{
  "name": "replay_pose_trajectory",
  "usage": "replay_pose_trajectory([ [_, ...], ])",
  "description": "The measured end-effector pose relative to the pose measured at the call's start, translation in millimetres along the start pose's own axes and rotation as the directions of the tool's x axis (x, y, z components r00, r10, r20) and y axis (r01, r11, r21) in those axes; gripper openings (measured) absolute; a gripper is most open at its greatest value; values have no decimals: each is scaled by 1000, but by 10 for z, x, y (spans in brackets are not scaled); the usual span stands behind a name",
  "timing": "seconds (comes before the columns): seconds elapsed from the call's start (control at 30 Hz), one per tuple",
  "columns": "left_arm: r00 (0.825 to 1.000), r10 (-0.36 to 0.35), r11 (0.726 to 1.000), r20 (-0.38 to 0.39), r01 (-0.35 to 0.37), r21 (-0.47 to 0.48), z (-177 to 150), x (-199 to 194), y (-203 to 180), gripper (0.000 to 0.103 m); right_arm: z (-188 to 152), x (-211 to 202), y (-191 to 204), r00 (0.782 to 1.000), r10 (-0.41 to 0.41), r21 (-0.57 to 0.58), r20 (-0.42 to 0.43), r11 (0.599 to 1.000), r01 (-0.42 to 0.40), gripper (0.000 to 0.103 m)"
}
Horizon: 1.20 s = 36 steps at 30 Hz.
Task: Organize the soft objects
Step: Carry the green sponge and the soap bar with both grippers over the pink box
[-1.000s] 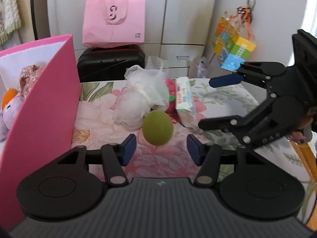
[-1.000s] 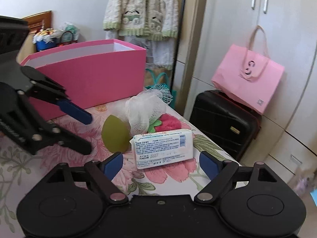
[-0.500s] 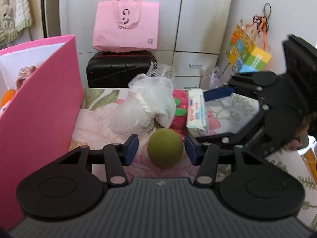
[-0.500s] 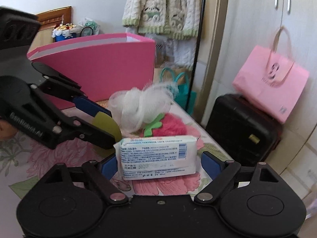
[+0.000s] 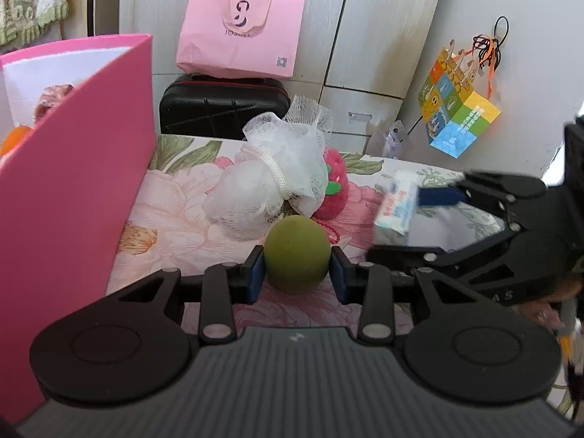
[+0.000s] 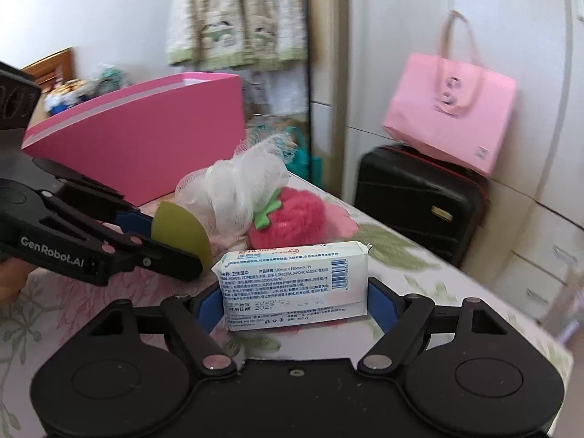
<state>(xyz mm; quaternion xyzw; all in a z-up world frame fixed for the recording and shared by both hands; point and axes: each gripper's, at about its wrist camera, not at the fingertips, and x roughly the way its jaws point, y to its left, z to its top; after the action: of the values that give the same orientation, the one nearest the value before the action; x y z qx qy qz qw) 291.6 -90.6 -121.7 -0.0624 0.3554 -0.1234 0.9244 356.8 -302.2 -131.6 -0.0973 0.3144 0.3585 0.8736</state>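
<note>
Some toys sit in the pink box (image 5: 76, 182) — left gripper (image 5: 296, 270) clamps the green ball (image 5: 296, 257), right gripper's (image 6: 295, 299) jaws have just been closing around the wipes pack (image 6: 294, 284), mesh sponge (image 5: 270, 186) and strawberry plush (image 6: 292, 219) left.

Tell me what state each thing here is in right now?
Left hand-held gripper: shut on the green sponge ball.
Right hand-held gripper: closing around the wipes pack, pads at its ends.
White mesh puff: loose on the flowered cloth.
Strawberry plush: lying beside the puff.
Pink box: open-topped.
</note>
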Motion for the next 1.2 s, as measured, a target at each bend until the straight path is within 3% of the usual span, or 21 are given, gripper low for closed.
replay_pose_trajectory([
  [0.17, 1000, -11, 1000, 14, 11, 3, -45, -191, -1, 36, -123, -244, 104, 998, -65, 142, -7, 988, 66, 83],
  [0.33, 998, -48, 999, 27, 47, 14, -148, -421, -23, 36, -276, -460, 330, 987, -160, 207, 0, 966, 157, 83],
  [0.6, 995, -100, 994, 21, 99, 35, -364, -794, -39, 36, -573, -766, 765, 963, -270, 352, 9, 902, 249, 83],
  [0.87, 992, -128, 990, -13, 129, 63, -632, -1111, -12, 36, -790, -940, 1229, 959, -283, 407, -5, 875, 260, 83],
  [1.03, 987, -151, 986, -54, 155, 61, -823, -1299, 110, 36, -819, -1048, 1539, 959, -284, 389, -4, 883, 263, 83],
  [1.2, 987, -122, 989, -107, 130, 74, -920, -1517, 265, 36, -771, -1126, 1844, 963, -269, 359, -32, 896, 262, 83],
])
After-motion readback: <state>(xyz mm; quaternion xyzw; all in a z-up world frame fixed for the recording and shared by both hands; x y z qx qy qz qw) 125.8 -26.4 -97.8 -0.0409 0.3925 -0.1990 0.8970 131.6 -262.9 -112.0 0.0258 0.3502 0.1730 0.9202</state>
